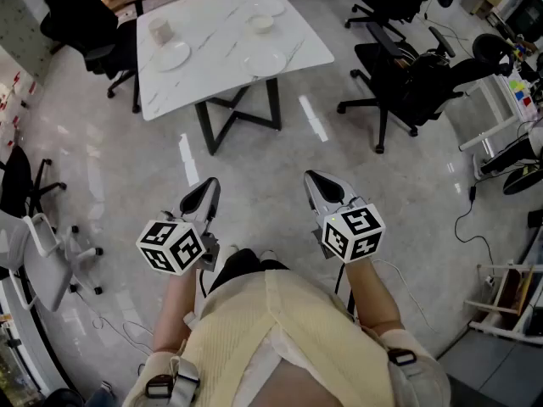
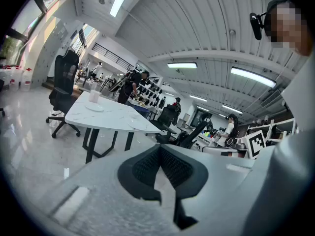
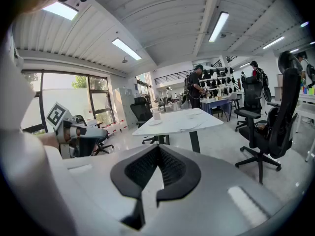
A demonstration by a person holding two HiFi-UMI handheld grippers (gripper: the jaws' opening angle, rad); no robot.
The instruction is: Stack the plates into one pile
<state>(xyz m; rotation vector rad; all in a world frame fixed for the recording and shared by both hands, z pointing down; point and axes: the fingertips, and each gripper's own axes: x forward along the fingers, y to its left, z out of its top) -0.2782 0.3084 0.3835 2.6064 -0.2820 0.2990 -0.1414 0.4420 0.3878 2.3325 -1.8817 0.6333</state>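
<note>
Far ahead stands a white marble table (image 1: 212,75) with several white plates spread apart on it: one at the left (image 1: 170,56), one near the front edge (image 1: 265,63), one at the back (image 1: 265,7). A small bowl (image 1: 261,23) and a white cup (image 1: 159,29) stand there too. My left gripper (image 1: 210,182) and right gripper (image 1: 312,176) hover side by side over the floor, well short of the table, both shut and empty. The left gripper view shows the shut left gripper (image 2: 160,148) with the table (image 2: 106,116) beyond it. Beyond the shut right gripper (image 3: 157,147) I see the table (image 3: 179,122).
Black office chairs stand right of the table (image 1: 407,75) and at its far left (image 1: 81,15). A white chair (image 1: 51,253) is by my left side. The table's black cross legs (image 1: 242,108) face me. People stand at distant desks (image 3: 197,85).
</note>
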